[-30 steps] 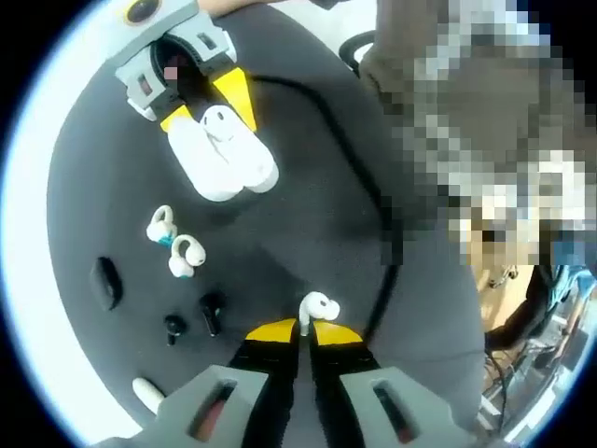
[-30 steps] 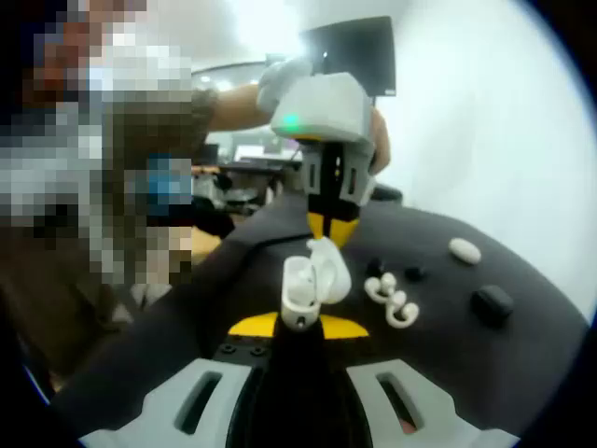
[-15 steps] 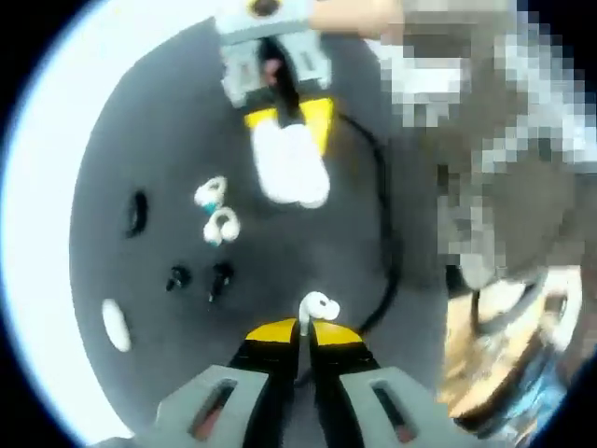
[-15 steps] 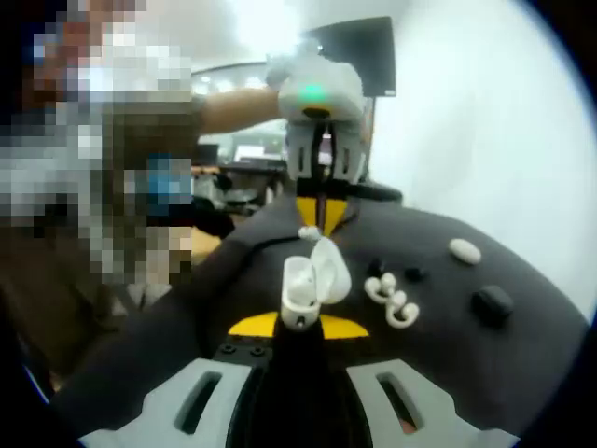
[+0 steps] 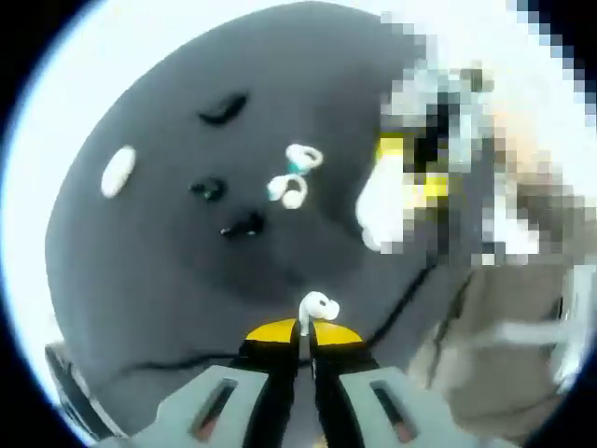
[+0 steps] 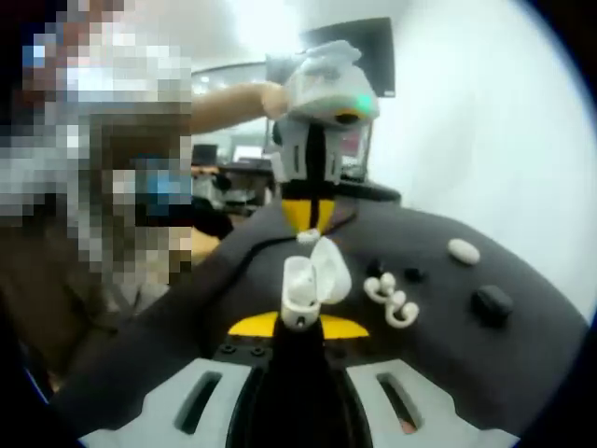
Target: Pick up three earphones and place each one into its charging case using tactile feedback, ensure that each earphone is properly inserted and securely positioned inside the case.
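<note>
My left gripper (image 5: 305,329) is shut on a white stemmed earphone (image 5: 315,307), held above the round dark mat (image 5: 159,271). In the right gripper view that gripper (image 6: 308,227) hangs just above and behind the open white charging case (image 6: 312,277), earphone (image 6: 307,237) pointing down at it. My right gripper (image 6: 297,325) is shut on the case, its lid flipped up. The case (image 5: 378,207) with the right gripper is at the right of the left gripper view, partly blurred. On the mat lie a pair of white ear-hook earphones (image 6: 392,300) and two small black earphones (image 5: 224,207).
A closed white oval case (image 6: 464,250) and a black case (image 6: 492,301) lie on the far part of the mat. A black cable (image 5: 410,294) runs across the mat's edge. A person's arm (image 6: 233,98) holds the left gripper. Desks and a monitor (image 6: 359,51) stand behind.
My left gripper has tilted and swung round with the earphone, closing on the case's opening from above. The right gripper and the case have stayed put.
</note>
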`<state>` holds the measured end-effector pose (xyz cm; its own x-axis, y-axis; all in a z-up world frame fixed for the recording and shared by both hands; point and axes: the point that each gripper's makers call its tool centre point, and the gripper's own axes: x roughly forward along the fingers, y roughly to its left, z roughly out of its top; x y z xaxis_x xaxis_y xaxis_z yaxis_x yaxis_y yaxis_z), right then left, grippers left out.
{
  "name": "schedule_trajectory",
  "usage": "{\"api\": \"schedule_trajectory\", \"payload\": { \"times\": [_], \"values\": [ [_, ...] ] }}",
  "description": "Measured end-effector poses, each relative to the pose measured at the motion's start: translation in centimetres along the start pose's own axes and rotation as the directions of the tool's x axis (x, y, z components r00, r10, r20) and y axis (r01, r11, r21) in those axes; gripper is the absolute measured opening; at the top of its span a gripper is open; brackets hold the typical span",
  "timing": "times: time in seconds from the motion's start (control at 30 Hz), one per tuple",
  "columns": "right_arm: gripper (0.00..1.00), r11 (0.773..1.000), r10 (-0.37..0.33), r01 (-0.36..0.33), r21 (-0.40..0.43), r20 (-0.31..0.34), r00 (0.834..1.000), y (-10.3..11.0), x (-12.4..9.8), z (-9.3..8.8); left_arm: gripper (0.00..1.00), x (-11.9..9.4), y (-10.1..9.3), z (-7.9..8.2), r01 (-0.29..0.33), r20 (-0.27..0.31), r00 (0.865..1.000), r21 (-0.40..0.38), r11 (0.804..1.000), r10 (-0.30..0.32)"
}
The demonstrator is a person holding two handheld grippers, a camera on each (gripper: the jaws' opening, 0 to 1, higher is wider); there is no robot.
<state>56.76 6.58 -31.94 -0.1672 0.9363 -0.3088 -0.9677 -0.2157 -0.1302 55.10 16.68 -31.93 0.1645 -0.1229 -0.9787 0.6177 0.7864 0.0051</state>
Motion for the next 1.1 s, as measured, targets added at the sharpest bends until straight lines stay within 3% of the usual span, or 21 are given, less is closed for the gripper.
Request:
{"api": "schedule_trajectory", "payload": {
  "times": [0.1, 0.2, 0.27, 0.37, 0.5, 0.6, 0.63, 0.7, 0.77, 0.8, 0.87, 0.97, 1.0, 1.03, 1.1],
  "values": [
    [0.17, 1.000, -0.002, 0.002, -0.002, 0.000, 1.000, -0.1, 0.0, 0.0, 0.03, 0.2, 0.8, -0.5, -0.037, 0.004, 0.999, -0.117, 0.992, 0.038],
    [0.17, 1.000, -0.006, 0.006, -0.001, 0.000, 1.000, -0.2, 0.1, 0.0, 0.03, 0.4, 1.1, -0.3, 0.022, 0.034, 0.999, -0.252, 0.968, -0.014],
    [0.17, 1.000, -0.011, 0.011, -0.011, 0.002, 1.000, -0.4, 0.1, 0.0, 0.03, 0.6, 1.0, 0.2, 0.044, 0.065, 0.998, -0.289, 0.956, -0.027],
    [0.17, 1.000, -0.010, 0.010, -0.003, 0.002, 1.000, -0.6, 0.2, 0.0, 0.03, 1.0, 0.4, 0.0, 0.067, 0.059, 0.997, -0.364, 0.929, -0.049],
    [0.17, 1.000, -0.012, 0.012, -0.007, 0.003, 1.000, -0.8, 0.2, 0.0, 0.03, 1.7, -0.2, -0.5, 0.071, 0.013, 0.997, -0.412, 0.908, -0.072],
    [0.17, 1.000, -0.013, 0.013, -0.007, 0.004, 1.000, -0.9, 0.1, 0.0, 0.03, 1.4, -0.4, -0.7, 0.054, -0.025, 0.997, -0.491, 0.870, -0.076],
    [0.17, 1.000, -0.014, 0.014, -0.010, 0.005, 1.000, -0.9, 0.1, -0.1, 0.03, 1.3, -0.6, -0.9, 0.059, -0.040, 0.995, -0.489, 0.870, -0.090],
    [0.17, 1.000, -0.015, 0.015, -0.012, 0.005, 1.000, -1.0, 0.0, -0.1, 0.03, 1.3, -1.2, -1.3, 0.061, -0.070, 0.991, -0.517, 0.854, -0.113],
    [0.17, 1.000, -0.016, 0.016, -0.013, 0.006, 1.000, -0.9, -0.1, -0.2, 0.03, 1.3, -1.4, -1.2, 0.058, -0.073, 0.991, -0.524, 0.850, -0.112],
    [0.17, 1.000, -0.017, 0.017, -0.015, 0.006, 1.000, -1.0, -0.2, -0.2, 0.03, 1.3, -1.6, -1.2, 0.059, -0.073, 0.990, -0.552, 0.832, -0.119],
    [0.17, 1.000, -0.018, 0.018, -0.016, 0.007, 1.000, -1.0, -0.3, -0.3, 0.03, 1.4, -1.8, -0.8, 0.068, -0.062, 0.990, -0.574, 0.816, -0.126],
    [0.17, 1.000, -0.020, 0.020, -0.017, 0.008, 1.000, -1.0, -0.4, -0.4, 0.03, 1.7, -2.0, -0.6, 0.065, -0.069, 0.989, -0.586, 0.808, -0.130],
    [0.17, 1.000, -0.021, 0.021, -0.018, 0.008, 1.000, -1.0, -0.4, -0.5, 0.03, 1.8, -2.4, -0.4, 0.087, -0.064, 0.986, -0.589, 0.804, -0.154],
    [0.17, 1.000, -0.021, 0.021, -0.022, 0.010, 1.000, -0.9, -0.5, -0.5, 0.03, 1.9, -2.9, -0.5, 0.105, -0.076, 0.979, -0.617, 0.780, -0.191],
    [0.17, 1.000, -0.021, 0.022, -0.022, 0.010, 1.000, -0.9, -0.5, -0.5, 0.03, 2.2, -2.6, -0.5, 0.094, -0.092, 0.977, -0.627, 0.774, -0.193]
  ]
}}
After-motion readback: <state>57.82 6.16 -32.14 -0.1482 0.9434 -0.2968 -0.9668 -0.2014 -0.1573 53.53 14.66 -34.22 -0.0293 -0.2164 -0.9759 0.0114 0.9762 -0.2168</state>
